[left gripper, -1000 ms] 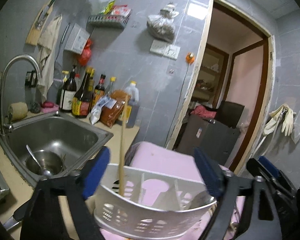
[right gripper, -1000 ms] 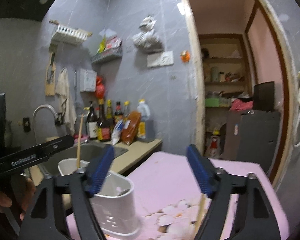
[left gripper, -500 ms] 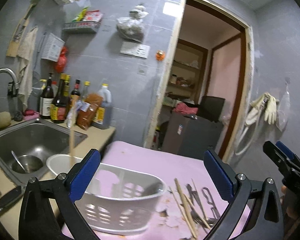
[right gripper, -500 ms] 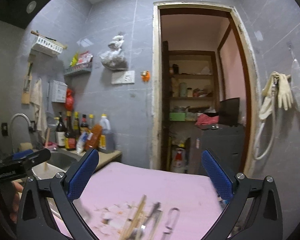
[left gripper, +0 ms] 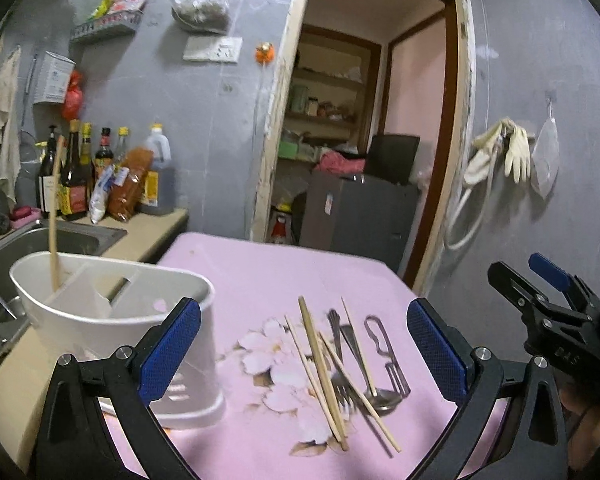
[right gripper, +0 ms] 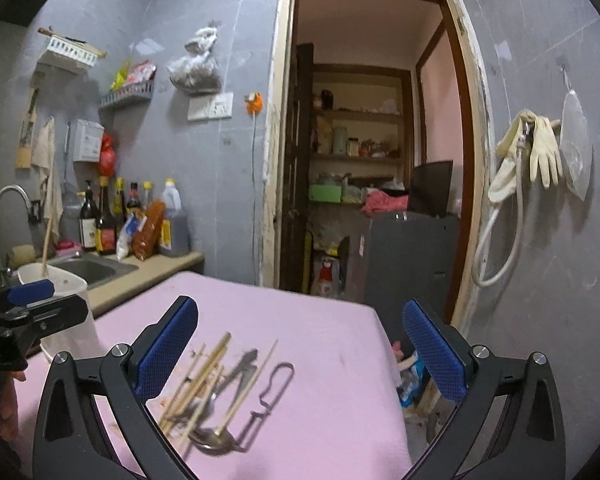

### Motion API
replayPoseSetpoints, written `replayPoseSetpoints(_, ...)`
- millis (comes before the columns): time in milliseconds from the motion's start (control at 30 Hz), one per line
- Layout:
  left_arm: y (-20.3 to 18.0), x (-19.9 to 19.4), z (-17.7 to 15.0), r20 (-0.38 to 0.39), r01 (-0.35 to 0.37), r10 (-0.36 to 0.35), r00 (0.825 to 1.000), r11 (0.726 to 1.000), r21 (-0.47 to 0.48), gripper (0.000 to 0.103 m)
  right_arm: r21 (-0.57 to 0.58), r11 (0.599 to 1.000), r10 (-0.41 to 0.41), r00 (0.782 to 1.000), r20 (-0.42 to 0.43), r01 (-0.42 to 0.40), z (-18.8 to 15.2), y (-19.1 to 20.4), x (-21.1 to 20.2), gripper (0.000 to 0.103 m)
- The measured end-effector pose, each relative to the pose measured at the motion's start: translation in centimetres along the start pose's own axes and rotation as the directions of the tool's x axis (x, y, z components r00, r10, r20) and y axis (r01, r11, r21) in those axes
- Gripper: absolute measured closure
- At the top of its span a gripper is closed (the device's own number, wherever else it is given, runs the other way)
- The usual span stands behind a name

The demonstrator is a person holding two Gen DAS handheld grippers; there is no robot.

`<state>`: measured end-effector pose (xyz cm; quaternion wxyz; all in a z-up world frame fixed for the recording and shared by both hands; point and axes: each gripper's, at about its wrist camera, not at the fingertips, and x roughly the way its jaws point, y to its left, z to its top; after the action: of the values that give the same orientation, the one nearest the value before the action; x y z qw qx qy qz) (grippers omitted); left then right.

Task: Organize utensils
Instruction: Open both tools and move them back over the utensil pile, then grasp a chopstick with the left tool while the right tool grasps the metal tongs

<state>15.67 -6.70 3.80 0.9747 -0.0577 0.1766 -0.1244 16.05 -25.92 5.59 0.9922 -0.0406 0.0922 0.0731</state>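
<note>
My left tongs (left gripper: 303, 354) and right tongs (right gripper: 300, 354) both gape wide with nothing between the blue pads, held above the pink-covered table (left gripper: 260, 272). The loose utensils (left gripper: 340, 368), chopsticks, forks and a spoon, lie heaped near the table's front edge, toward its right side. The white caddy (left gripper: 112, 320) stands at the left edge beside the sink (left gripper: 40, 240), one chopstick (left gripper: 55, 216) upright in its rear compartment.
</note>
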Motion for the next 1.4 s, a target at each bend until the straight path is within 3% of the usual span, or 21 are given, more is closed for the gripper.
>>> replayPoseSetpoints(200,-1.4,2.1,-1.1,-0.084,0.014,-0.009,0.996,0.998,0.054,0.002,0.034,0.999,0.023,0.994,-0.102,-0.019,-1.3,-1.3,2.0,0.0)
replayPoseSetpoints(367,-2.0,4.1,-2.1,-0.157,0.035,-0.024,0.987,0.997,0.069,0.003,0.057,0.998,0.047,0.979,-0.198,-0.037,-2.2,-2.0,3.7,0.015)
replayPoseSetpoints(467,-1.9,5.4,-2.4,-0.206,0.04,-0.026,0.978,0.997,0.064,0.012,0.063,0.997,0.06,0.966,-0.25,-0.046,-2.7,-2.3,4.6,0.021)
replayPoseSetpoints(633,-1.7,8.2,-3.0,-0.323,0.029,-0.015,0.946,0.999,0.038,0.043,0.071,0.996,0.081,0.941,-0.329,-0.06,-3.4,-2.3,6.2,0.037)
replayPoseSetpoints(900,-0.2,12.1,-4.3,-0.469,-0.01,0.004,0.883,1.0,-0.01,0.066,0.107,0.988,0.147,0.876,-0.459,-0.11,-4.8,-1.7,9.1,0.052)
replayPoseSetpoints(1133,1.3,14.2,-4.9,-0.537,-0.024,-0.014,0.843,0.998,-0.064,0.073,0.133,0.983,0.181,0.818,-0.546,-0.129,-5.9,-0.9,11.6,0.055)
replayPoseSetpoints(1400,2.1,14.9,-4.6,-0.552,-0.006,-0.043,0.833,0.996,-0.086,0.077,0.139,0.98,0.197,0.77,-0.606,-0.142,-6.7,-0.2,13.4,0.057)
